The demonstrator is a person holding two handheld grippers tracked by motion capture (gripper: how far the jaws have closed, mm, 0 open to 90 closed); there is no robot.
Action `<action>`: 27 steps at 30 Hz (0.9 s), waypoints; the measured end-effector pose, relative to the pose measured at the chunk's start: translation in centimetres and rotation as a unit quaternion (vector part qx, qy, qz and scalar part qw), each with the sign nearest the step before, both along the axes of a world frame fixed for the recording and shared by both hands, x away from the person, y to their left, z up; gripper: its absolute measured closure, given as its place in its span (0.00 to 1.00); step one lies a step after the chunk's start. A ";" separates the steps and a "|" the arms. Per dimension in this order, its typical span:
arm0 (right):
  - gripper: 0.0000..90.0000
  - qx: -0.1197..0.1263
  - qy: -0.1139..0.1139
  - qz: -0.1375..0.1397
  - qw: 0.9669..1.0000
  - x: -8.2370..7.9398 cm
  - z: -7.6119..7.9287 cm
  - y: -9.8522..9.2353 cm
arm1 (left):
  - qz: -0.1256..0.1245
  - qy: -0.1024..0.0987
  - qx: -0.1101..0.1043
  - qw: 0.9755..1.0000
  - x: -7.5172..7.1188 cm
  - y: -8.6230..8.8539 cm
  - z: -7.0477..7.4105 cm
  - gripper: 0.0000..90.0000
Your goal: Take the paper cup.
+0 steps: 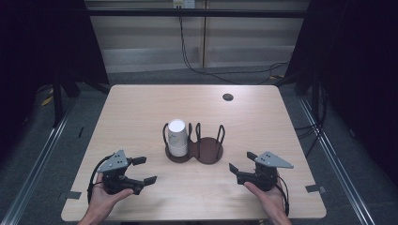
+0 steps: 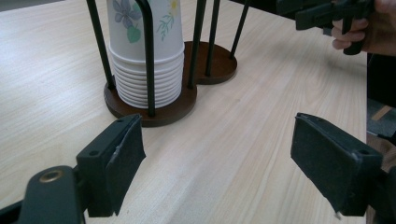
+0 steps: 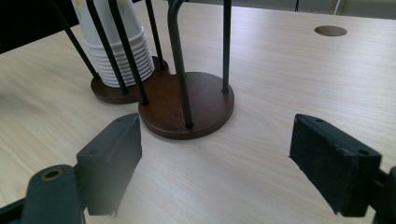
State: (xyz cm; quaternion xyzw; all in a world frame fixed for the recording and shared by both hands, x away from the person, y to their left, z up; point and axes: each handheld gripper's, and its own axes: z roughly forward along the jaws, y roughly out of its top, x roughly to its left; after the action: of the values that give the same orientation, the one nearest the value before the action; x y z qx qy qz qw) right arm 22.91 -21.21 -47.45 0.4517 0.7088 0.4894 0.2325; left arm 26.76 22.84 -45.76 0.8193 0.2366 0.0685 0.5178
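The upright stack of white floral paper cups (image 1: 177, 137) fills the dark wooden double holder's (image 1: 210, 151) left ring, nearer the released, empty left gripper (image 1: 143, 170) than the likewise gaping right gripper (image 1: 241, 163).

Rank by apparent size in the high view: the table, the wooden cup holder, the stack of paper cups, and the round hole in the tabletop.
1. table
2. wooden cup holder, its double base wider than the stack
3. stack of paper cups
4. round hole, though it lies farther from the camera
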 end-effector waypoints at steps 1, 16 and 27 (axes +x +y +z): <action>0.20 0.002 0.000 0.003 1.000 -0.1 0.2 -0.1 | -0.002 -0.001 0.004 1.000 0.1 0.0 0.1 0.19; 0.22 0.007 0.003 0.001 1.000 -0.9 0.8 -1.0 | -0.012 0.011 -0.005 1.000 0.5 -0.4 1.8 0.37; 0.22 0.002 -0.001 0.014 1.000 -1.0 0.7 -0.1 | -0.028 -0.002 -0.042 0.999 0.9 -0.5 3.5 0.49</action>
State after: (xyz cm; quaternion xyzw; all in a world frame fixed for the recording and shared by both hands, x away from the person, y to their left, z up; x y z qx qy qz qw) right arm 21.91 -21.27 -46.72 0.4417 0.7139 0.4946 0.2250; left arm 27.66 22.36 -42.25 0.8027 0.2154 0.0461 0.5541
